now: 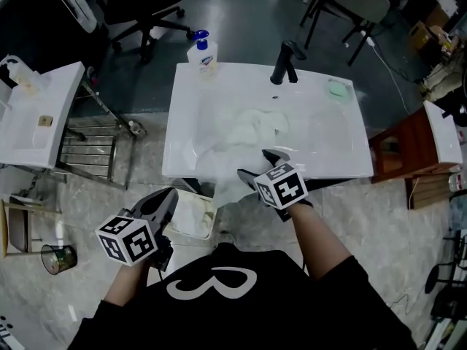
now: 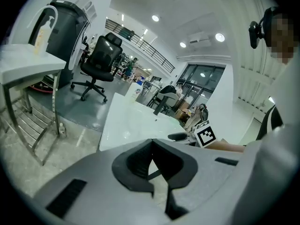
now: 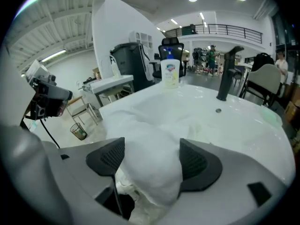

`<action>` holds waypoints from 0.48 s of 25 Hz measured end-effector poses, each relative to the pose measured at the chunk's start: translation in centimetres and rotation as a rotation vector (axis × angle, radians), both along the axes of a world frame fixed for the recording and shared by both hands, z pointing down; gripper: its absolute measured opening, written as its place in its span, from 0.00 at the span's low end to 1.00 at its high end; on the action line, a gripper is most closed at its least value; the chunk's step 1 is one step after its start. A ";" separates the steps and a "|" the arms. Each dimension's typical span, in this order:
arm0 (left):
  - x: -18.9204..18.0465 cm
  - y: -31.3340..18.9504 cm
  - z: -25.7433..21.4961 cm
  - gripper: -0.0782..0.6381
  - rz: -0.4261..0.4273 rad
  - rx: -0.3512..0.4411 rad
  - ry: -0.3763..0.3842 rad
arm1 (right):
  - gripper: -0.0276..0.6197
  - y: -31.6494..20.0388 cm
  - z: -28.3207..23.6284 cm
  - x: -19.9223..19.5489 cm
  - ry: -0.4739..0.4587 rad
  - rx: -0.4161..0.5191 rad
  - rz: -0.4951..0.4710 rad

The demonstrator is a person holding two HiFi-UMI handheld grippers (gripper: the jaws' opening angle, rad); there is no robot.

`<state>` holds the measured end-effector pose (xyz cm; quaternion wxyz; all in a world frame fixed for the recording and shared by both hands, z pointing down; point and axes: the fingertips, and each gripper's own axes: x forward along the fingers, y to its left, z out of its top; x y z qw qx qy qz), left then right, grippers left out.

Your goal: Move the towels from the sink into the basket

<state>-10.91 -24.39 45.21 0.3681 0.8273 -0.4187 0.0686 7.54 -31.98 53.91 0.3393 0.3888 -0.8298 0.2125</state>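
Towel [image 3: 152, 172] pinched in right claw [image 1: 255, 164], draped over front rim of sink [image 1: 182, 168], likely for lift toward basket [image 1: 211, 224] on floor below. Left claw [image 2: 150, 149] pressed together, empty, near basket, clear of transfer path.

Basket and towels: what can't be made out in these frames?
- Basket: in the head view its far side is under the sink rim and its left edge is behind the left gripper, so how full it is can't be told.
- Towels in the sink: in the head view they are white on white, so the count is unclear.
- Towel in the right gripper: in the right gripper view its lower end is hidden by the gripper body.
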 end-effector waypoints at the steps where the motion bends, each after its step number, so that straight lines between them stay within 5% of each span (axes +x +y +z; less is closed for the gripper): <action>1: 0.1 -0.2 0.3 0.12 -0.003 -0.003 0.002 | 0.60 0.0 0.5 0.2 0.008 -0.022 0.014; 12: 2.0 -2.9 1.7 0.12 0.017 -0.010 0.012 | 0.57 -0.4 1.3 -0.2 -0.003 -0.096 -0.046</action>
